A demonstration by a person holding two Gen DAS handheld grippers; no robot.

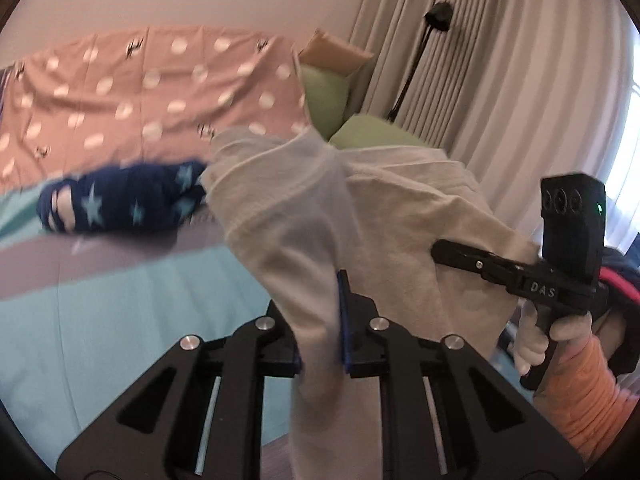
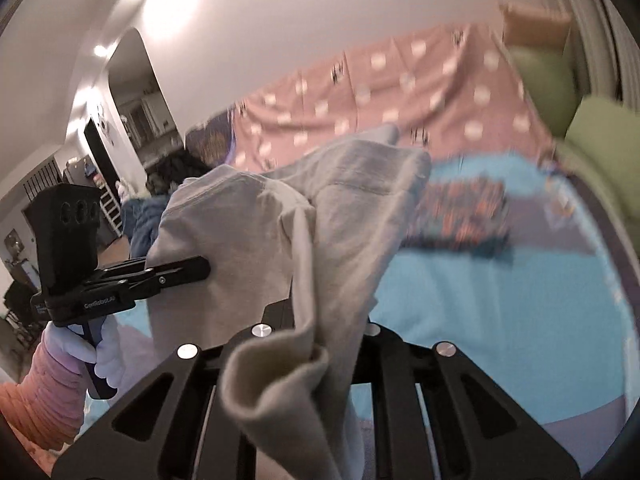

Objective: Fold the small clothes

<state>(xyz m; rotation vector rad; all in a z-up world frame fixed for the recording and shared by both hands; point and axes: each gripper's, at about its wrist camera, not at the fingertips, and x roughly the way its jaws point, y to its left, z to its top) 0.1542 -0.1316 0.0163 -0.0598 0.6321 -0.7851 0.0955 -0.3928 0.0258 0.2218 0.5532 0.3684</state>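
Observation:
A cream small garment hangs in the air above the turquoise bed sheet, stretched between both grippers. My left gripper is shut on it, and its blue pads pinch a bunched edge. My right gripper comes in from the right, held by a gloved hand with an orange sleeve, its thin jaws together on the cloth's far edge. In the right wrist view the garment drapes over my right gripper and hides its fingertips. There the left gripper clamps the cloth from the left.
A navy garment with pale stars lies on the bed at left. A folded patterned garment lies further right. A pink dotted blanket and green pillows line the back. Curtains and a black stand are at right.

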